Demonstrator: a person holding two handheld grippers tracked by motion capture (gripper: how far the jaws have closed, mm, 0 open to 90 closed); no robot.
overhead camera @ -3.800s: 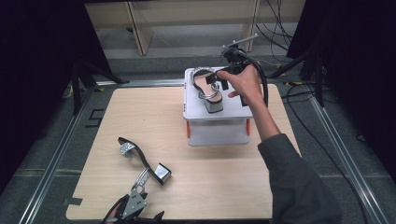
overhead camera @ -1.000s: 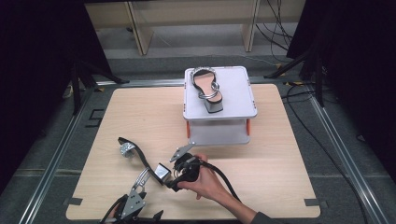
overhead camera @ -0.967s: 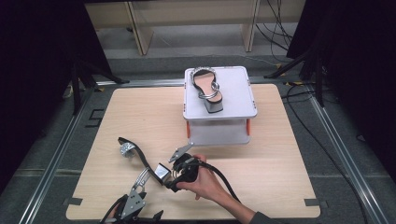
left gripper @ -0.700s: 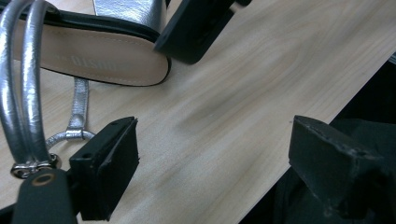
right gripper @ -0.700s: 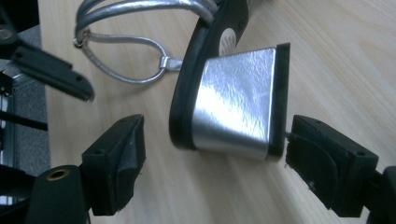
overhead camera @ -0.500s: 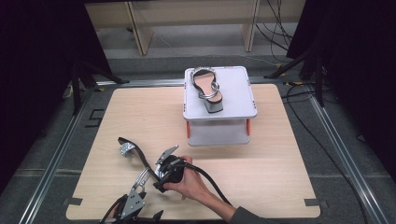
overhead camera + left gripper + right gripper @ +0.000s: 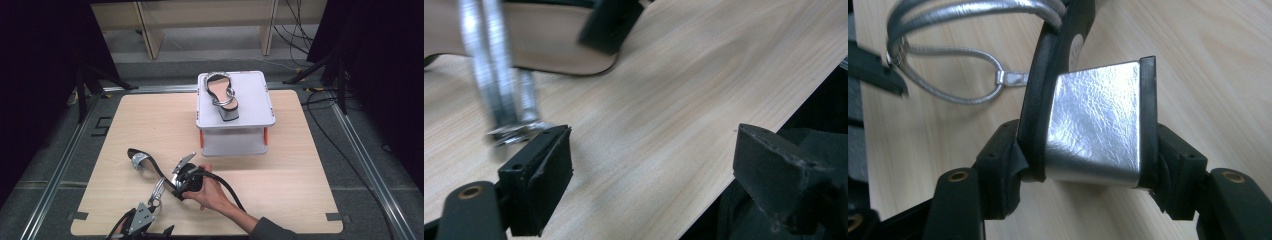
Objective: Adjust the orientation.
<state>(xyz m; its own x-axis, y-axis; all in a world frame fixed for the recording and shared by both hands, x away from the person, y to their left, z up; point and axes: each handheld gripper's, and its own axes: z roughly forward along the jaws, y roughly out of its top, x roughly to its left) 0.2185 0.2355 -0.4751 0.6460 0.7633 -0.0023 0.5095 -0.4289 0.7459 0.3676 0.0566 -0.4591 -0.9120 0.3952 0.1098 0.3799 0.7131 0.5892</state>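
A black sandal point(image 7: 150, 169) with silver straps lies on the wooden table point(image 7: 300, 165) at the front left. My right gripper point(image 7: 181, 186) is shut on its silver block heel point(image 7: 1095, 125), one jaw on each side. The silver straps point(image 7: 963, 15) loop above the heel. My left gripper point(image 7: 141, 220) sits at the table's front edge, open, with nothing between its jaws point(image 7: 654, 185); the sandal's sole point(image 7: 539, 47) and a silver strap point(image 7: 499, 85) lie just ahead of it. A matching sandal point(image 7: 220, 95) rests on top of a white box point(image 7: 255, 100) at the back.
The white box stands on orange legs at the back middle of the table. Black cables point(image 7: 350, 165) trail over the floor on the right. A metal rail point(image 7: 60, 170) frames the table. A wooden shelf unit point(image 7: 210, 20) stands behind.
The right hand left the sandal on the box, came down to the front left, slid further left, and its gripper now clamps the table sandal's heel. The left gripper stayed put.
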